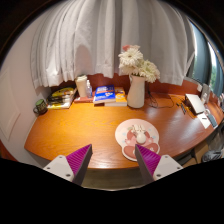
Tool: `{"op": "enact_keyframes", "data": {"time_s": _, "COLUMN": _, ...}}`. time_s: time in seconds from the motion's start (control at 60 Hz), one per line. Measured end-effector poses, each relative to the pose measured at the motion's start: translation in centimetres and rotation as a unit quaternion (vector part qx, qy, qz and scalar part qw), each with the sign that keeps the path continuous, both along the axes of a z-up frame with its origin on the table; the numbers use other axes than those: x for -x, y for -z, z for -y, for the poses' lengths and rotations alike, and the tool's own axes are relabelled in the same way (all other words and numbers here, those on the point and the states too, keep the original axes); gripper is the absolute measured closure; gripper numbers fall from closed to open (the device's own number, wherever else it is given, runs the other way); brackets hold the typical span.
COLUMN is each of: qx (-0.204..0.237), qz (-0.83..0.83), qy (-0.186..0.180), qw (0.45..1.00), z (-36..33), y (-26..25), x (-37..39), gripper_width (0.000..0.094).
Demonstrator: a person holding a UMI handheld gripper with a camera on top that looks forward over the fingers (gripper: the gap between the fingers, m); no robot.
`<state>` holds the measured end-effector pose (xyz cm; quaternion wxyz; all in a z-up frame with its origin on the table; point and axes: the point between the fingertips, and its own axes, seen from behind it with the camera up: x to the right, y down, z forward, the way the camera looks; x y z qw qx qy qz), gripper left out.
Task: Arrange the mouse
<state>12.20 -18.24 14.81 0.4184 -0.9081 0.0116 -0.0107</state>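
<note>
At the bottom of the frame, the gripper point(110, 166) shows its two fingers point(72, 161) spread wide apart, released, their magenta pads point(148, 159) facing each other with nothing between them but bare wood. Ahead of them, across the middle of the frame, runs a curved wooden tabletop point(85, 135). Just beyond the right-hand finger, lower centre-right, lies a round white plate point(121, 129) carrying some pinkish items (too small to identify); the fingertip overlaps the plate's near rim in this view, and contact cannot be judged. Behind the plate, at centre, a white vase point(136, 92) stands upright and holds pale flowers point(138, 64). Left of the vase, a blue-covered book point(104, 96) lies flat, with a small white container point(84, 87) beside it and a low stack of books point(62, 97) farther toward the left of the frame. Right of the vase lies a flat brown notebook point(162, 101). At the right of the frame, on the far end of the tabletop, sit several pale objects point(196, 104); the mouse cannot be told apart with certainty, and if it is present it is among these, well away from the fingers. White curtains point(90, 40) fill the upper part of the frame behind the tabletop.
</note>
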Motion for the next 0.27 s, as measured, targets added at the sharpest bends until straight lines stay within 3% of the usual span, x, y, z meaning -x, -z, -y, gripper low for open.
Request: {"op": "enact_keyframes", "data": {"time_s": 0.267, "qx": -0.002, "qz": 0.018, "qy": -0.010, "qw": 1.000, "z": 4.8, "y": -0.4, "x": 4.0, "gripper_width": 0.0077}}
